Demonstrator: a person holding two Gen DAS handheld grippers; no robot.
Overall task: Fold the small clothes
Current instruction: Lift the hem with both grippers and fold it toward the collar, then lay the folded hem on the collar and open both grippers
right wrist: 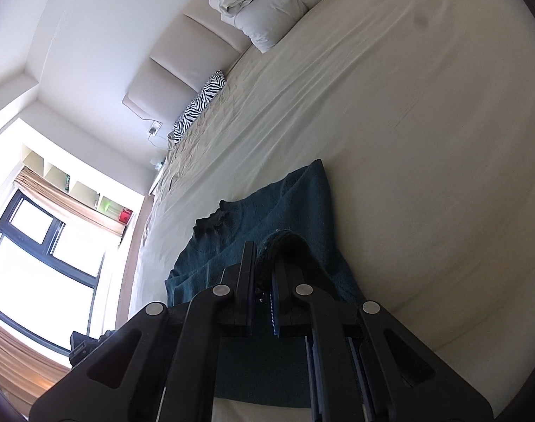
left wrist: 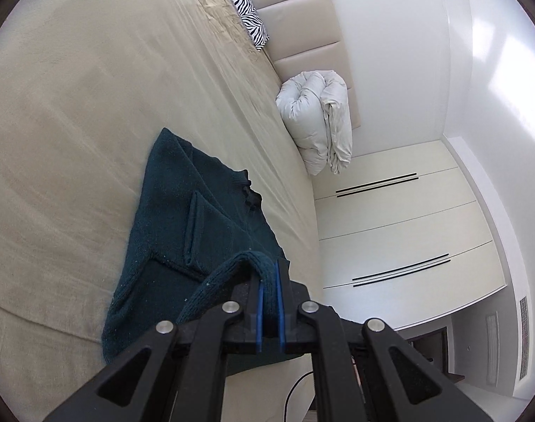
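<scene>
On the beige bed sheet (left wrist: 91, 123) a dark teal knitted sweater (left wrist: 183, 211) is lying, partly spread flat, with its collar turned toward the headboard (left wrist: 302, 45). One sleeve is lying folded across the body of the garment. The near part of the sweater is not lying flat: it is rising up from the sheet to both grippers.

The left gripper (left wrist: 270, 281) is pinching a thick fold of the teal knit between its blue pads, and the jaws are standing almost fully closed on the cloth. A rounded edge of the knit is curving out of the jaws to the left side of this view.

The right gripper (right wrist: 263, 270) is also clamping the sweater (right wrist: 285, 211): a dark roll of the knit is sitting between its two fingers, and the jaws are nearly together around it.

Farther on the bed, a folded white duvet (left wrist: 316, 123) is leaning against the padded headboard, well apart from the sweater. A zebra-striped pillow (left wrist: 244, 7) is lying near the headboard too. White wardrobe doors (left wrist: 390, 218) are showing in the left wrist view, and a bright window (right wrist: 45, 256) in the right wrist view.
</scene>
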